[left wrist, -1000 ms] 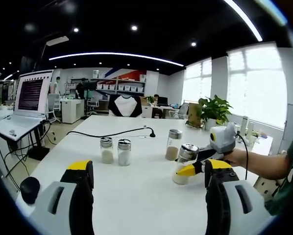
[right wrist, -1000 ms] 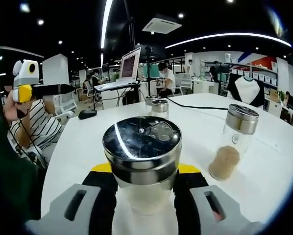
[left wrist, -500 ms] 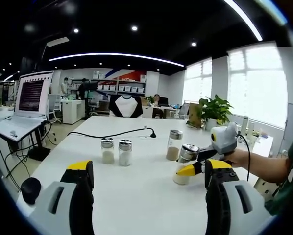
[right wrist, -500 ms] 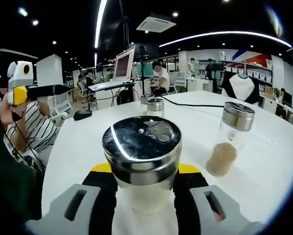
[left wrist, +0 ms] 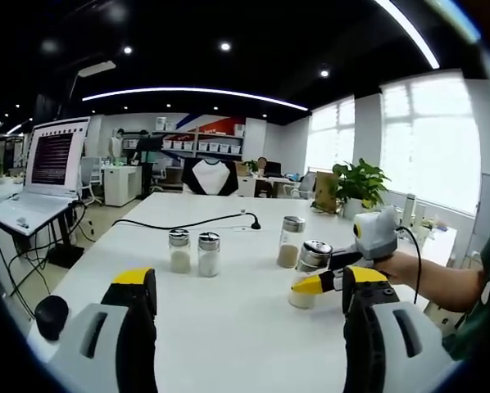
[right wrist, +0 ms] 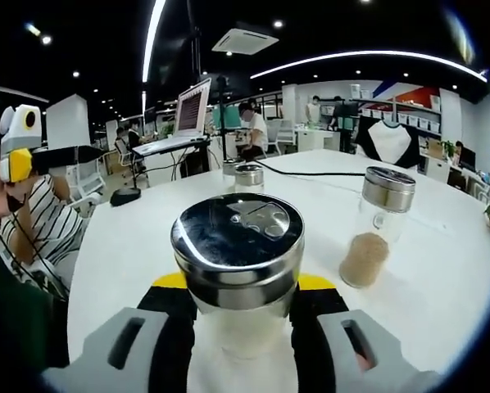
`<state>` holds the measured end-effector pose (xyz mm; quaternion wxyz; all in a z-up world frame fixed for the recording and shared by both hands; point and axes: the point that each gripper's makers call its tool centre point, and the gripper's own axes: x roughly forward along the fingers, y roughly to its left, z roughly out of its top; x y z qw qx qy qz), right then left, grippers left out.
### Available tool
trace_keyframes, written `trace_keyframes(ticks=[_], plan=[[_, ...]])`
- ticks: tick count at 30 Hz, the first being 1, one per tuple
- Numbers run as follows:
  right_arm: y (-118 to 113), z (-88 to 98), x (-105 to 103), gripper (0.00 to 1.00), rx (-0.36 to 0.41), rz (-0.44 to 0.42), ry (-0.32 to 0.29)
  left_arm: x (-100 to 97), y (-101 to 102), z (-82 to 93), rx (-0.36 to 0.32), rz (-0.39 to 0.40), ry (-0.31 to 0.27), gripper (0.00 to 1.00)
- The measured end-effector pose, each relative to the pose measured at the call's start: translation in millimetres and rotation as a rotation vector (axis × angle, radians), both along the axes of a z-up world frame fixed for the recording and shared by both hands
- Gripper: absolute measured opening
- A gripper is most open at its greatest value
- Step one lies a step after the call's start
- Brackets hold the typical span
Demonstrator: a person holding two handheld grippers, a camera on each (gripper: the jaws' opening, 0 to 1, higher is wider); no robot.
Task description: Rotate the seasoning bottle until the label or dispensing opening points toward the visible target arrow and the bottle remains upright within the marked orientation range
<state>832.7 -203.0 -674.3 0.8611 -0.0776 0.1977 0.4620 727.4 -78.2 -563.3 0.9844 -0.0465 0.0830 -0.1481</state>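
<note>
Currently the seasoning bottle [right wrist: 238,270] is being pinched upright by the right tongs [right wrist: 238,327] on the desk [right wrist: 130,246]; left tongs [left wrist: 245,327] are being held spread; no target arrow is seen, so alignment cannot be judged.

Bare table [left wrist: 229,319] before two shakers [left wrist: 193,252]

Glossy metal cap [right wrist: 238,241], glass bottle [right wrist: 243,323]
</note>
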Motion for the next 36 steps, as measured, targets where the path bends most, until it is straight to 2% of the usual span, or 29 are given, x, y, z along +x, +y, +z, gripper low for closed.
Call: trace_keyframes(ticks=[19, 30, 36], plan=[[-3.3, -0.9, 5.1, 0.43, -0.001, -0.175, 0.001, -3.3, -7.8, -1.0, -0.023, -0.019, 0.000, 0.99], [-5.2, -2.6, 7.3, 0.43, -0.020, -0.252, 0.014, -2.4, -5.7, -1.8, -0.026, -0.014, 0.002, 0.99], [-5.2, -3.5, 8.3, 0.43, -0.042, -0.314, -0.003, -0.9, -1.5, -1.2, -0.040, 0.008, -0.006, 0.98]])
